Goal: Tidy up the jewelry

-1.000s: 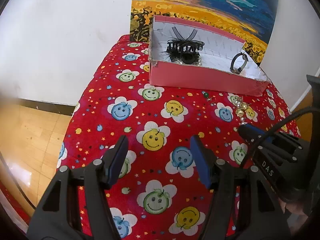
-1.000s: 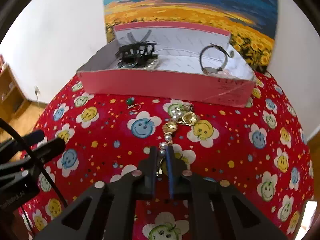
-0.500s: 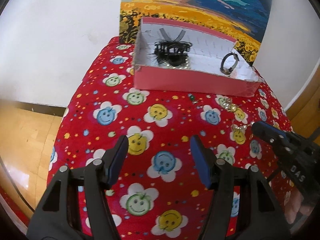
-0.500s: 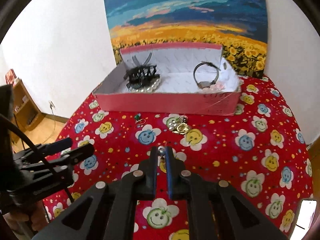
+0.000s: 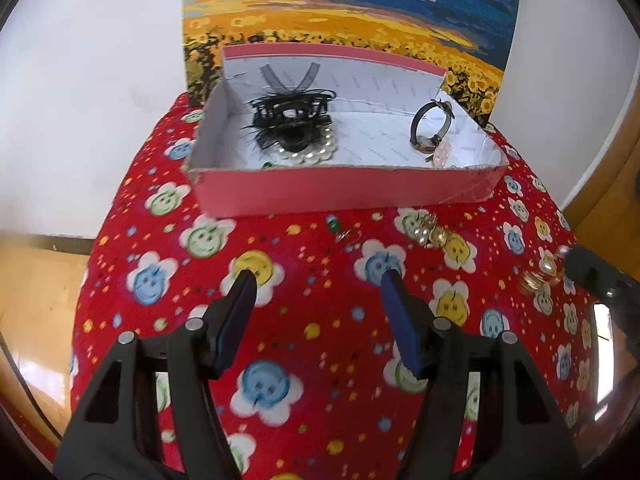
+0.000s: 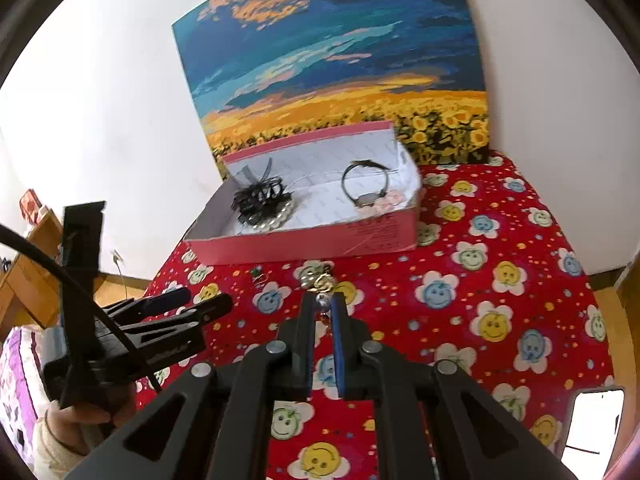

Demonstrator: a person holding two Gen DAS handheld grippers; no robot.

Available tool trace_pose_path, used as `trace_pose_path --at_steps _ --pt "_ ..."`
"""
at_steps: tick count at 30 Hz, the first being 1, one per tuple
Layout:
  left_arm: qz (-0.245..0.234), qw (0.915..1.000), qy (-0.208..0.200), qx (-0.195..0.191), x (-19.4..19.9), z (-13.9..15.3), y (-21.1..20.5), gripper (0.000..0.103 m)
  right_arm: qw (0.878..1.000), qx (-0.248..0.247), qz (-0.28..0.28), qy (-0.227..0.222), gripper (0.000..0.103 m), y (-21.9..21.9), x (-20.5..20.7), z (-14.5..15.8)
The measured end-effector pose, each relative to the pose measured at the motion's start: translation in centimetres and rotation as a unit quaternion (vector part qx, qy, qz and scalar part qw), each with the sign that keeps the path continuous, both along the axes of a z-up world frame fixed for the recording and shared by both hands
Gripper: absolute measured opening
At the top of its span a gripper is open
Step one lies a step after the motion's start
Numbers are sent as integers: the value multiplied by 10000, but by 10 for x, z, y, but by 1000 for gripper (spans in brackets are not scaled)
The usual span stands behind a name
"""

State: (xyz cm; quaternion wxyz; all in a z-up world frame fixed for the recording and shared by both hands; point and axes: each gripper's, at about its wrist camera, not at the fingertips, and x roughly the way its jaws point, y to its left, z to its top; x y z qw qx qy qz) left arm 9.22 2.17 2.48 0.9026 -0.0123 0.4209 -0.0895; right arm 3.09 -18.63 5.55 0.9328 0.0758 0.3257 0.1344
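A: What's on the bench?

B: A red cloth (image 5: 320,320) printed with smiling flowers covers it. At its 12 o'clock edge sits a shallow pink box (image 5: 340,188), backed by a sunflower painting (image 6: 340,80) leaning on the wall. The box seems to be where the jewelry is being gathered.

A: What's in the box?

B: At its 9 o'clock end, a black hair clip (image 5: 292,114) resting on a ring of pearls (image 5: 316,152). At its 3 o'clock end, a watch (image 5: 430,128) standing on edge beside something small and pink.

A: And the grippers?

B: The right gripper (image 6: 322,308) has its jaws nearly together, pinching one end of a bead-and-gold chain (image 5: 538,278). The gripped end looks raised off the cloth. A gold cluster (image 5: 428,232) lies just in front of the box; whether it belongs to the same chain I can't tell. Holding by the end probably lets the chain trail behind rather than bunch up.

A: The left one?

B: The left gripper (image 5: 316,284) has its jaws wide, holding nothing, poised above the cloth at 6 o'clock from the box. It seems to be waiting.

A: Anything else loose?

B: A small green-beaded earring (image 5: 342,230) lies on the cloth, near the box's front wall.
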Motion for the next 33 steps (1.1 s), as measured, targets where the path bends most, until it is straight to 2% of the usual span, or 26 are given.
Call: trace_pose_path --at_steps 4,6,13,18,25,28,33 --pt "-87 9999 -33 45 14 -5 -10 53 9995 291 -6 131 9 -15 1 -1" --pt "-99 9998 -88 117 19 -6 -15 46 9992 375 -15 151 9 -21 0 -2" --pt "-42 9996 -102 263 35 -14 -28 42 9988 464 -94 143 9 -32 4 -10" --pt "-91 9996 -9 257 42 -20 -33 21 9979 577 -103 286 9 -37 12 -19" --pt "-14 9998 -35 185 44 -22 -29 14 9979 603 7 247 9 -34 11 -19" --pt "-2 9999 -12 146 47 -22 -27 2 9979 596 32 263 9 -32 13 -20" --pt "-47 9999 -1 112 45 -22 -27 1 9979 580 65 289 9 -31 14 -22"
